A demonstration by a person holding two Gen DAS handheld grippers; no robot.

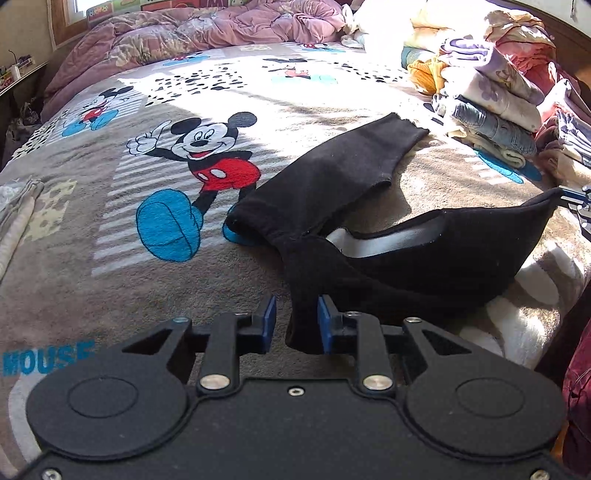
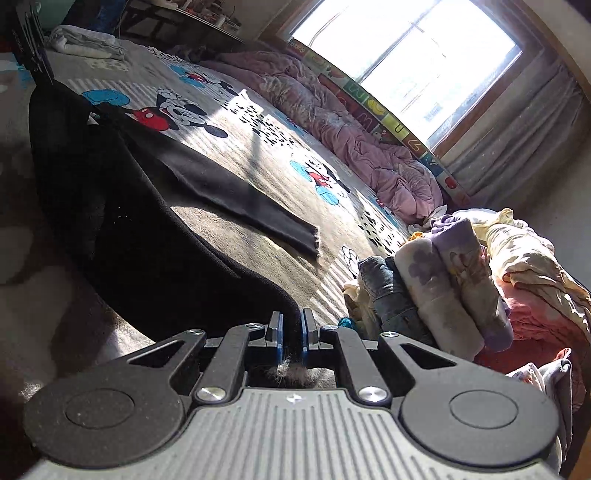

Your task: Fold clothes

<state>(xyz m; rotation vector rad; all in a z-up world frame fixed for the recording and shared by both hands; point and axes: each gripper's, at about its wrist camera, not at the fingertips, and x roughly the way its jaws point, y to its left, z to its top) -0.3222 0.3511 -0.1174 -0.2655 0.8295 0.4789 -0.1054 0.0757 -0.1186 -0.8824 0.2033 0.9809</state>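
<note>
A black garment (image 1: 424,258) with a white inner lining lies on the Mickey Mouse blanket (image 1: 155,258), one sleeve stretched toward the far right. My left gripper (image 1: 295,321) has blue pads; its jaws stand a little apart with a fold of the garment's edge between them, touching the right pad. My right gripper (image 2: 291,332) is shut on the other edge of the black garment (image 2: 122,221), which hangs stretched between both grippers. The right gripper also shows at the right edge of the left wrist view (image 1: 576,201). The left gripper shows at the top left of the right wrist view (image 2: 35,51).
A pile of folded clothes (image 1: 491,99) with jeans and floral items sits at the right of the bed, also seen in the right wrist view (image 2: 443,288). A pink duvet (image 1: 207,29) lies bunched along the far edge under the window (image 2: 406,55). Light cloth (image 1: 18,214) lies at the left.
</note>
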